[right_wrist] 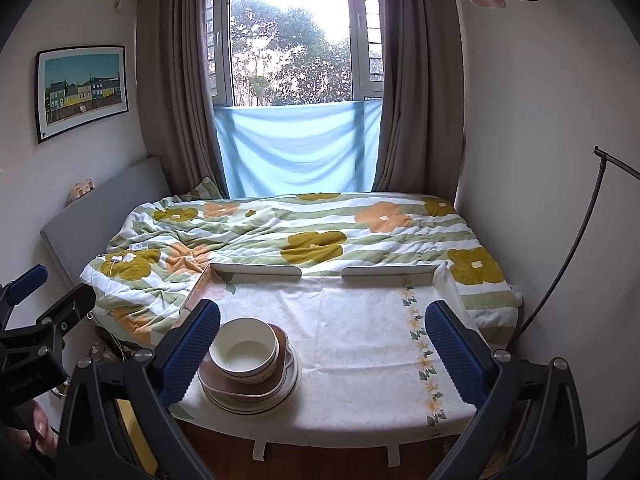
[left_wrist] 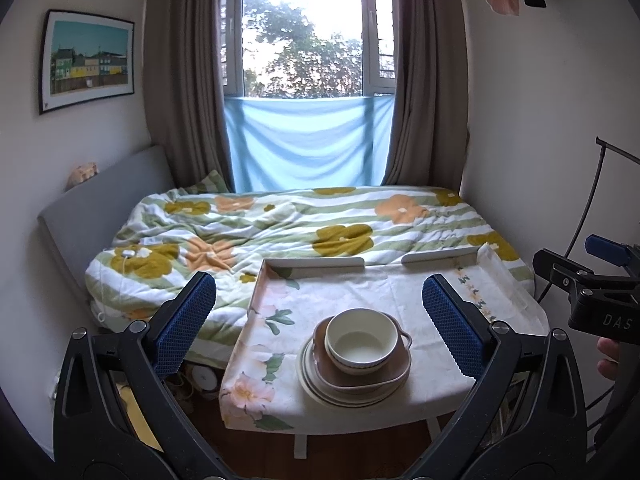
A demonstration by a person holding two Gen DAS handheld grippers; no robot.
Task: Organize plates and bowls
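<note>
Plates (left_wrist: 320, 390) and a bowl (left_wrist: 358, 340) sit in one stack near the front edge of the table (left_wrist: 400, 288), toward its left side. At the bottom lie cream round plates with dark rim lines; on them rests a brown squarish dish (left_wrist: 360, 380) with a pale edge and a small handle, and the cream bowl stands upright inside that dish, empty. In the right wrist view the same stack shows at the table's front left: plates (right_wrist: 256, 400), brown dish (right_wrist: 240, 384), bowl (right_wrist: 244, 350).

A pale flowered cloth (left_wrist: 360, 288) covers the table, hanging over the left edge. Low white rails (left_wrist: 316, 262) run along the far edge, with a gap between them.

Both tongs hang above the front of the table, touching nothing. The left gripper (left_wrist: 320, 320) has its blue pads (left_wrist: 182, 320) spread wide, the stack showing between them. The right gripper (right_wrist: 322, 354) is likewise spread wide, its left pad (right_wrist: 192, 354) in front of the stack's left side, and bare cloth fills the gap.

Behind the table lies a bed (left_wrist: 280, 224) with a flowered quilt, then a window (left_wrist: 304, 28) with brown curtains and a blue sheet (left_wrist: 304, 148) across its lower part.
</note>
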